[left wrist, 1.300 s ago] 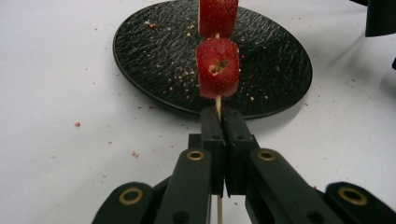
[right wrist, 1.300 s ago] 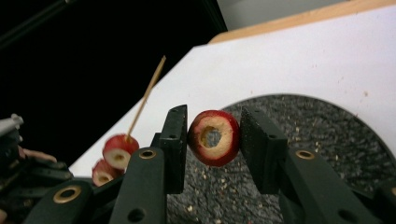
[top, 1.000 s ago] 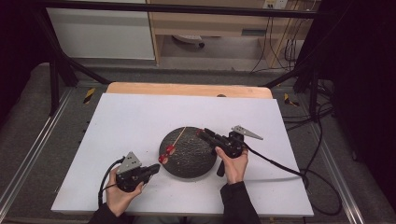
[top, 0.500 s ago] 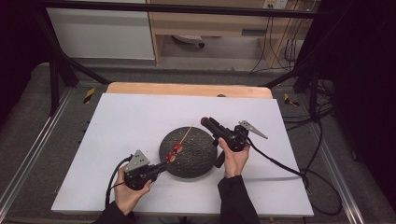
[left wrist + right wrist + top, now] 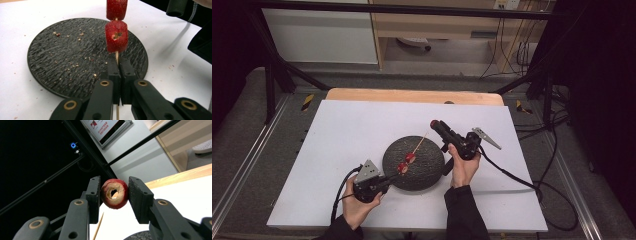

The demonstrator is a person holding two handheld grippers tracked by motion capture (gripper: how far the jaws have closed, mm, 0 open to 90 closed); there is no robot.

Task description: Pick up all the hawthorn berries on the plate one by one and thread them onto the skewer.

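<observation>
above the dark plate [image 5: 414,162] my left gripper [image 5: 119,72] clamps the skewer [image 5: 419,144] with two fruit pieces [image 5: 116,36], its free tip aimed up-right at the cored red ring [image 5: 114,193] pinched in my right gripper [image 5: 114,195], nearly in line.

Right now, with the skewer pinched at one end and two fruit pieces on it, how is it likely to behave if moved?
The skewer looks thin, so it probably flexes or wobbles. The fruit pieces sit beyond the left gripper, likely making it tip-heavy. Their pierced flesh looks soft, so they may slide or tear.
</observation>
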